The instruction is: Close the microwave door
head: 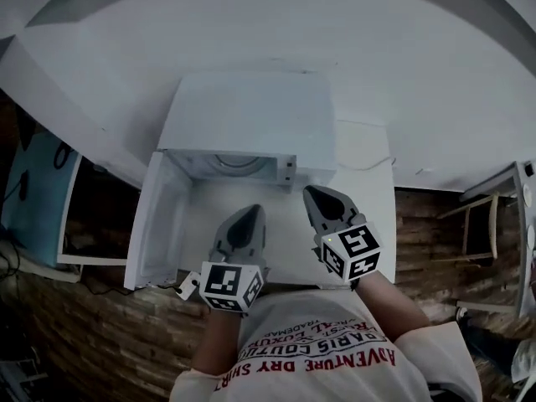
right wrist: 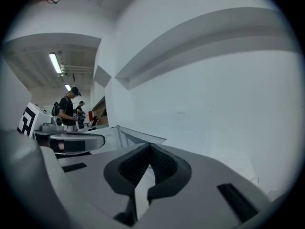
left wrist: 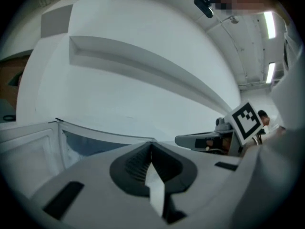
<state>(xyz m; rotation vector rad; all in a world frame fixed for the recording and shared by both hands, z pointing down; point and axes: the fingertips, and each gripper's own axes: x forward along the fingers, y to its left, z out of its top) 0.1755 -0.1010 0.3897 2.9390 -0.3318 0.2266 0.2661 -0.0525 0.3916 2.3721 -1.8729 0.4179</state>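
Grey left tongs [head: 249, 216] and right tongs [head: 320, 199] both hover pinched shut and empty, just in front of the white microwave [head: 247, 115]. Its door [head: 157, 224] stands swung wide off the microwave's left front corner, long edge running out toward the person, just left of the left tongs. Those tongs look nearer for swinging it rightward across the open cavity.

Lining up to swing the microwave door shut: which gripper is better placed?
Left. The door stands open on the microwave's left side, and the left gripper is nearer it; the right gripper sits farther off.
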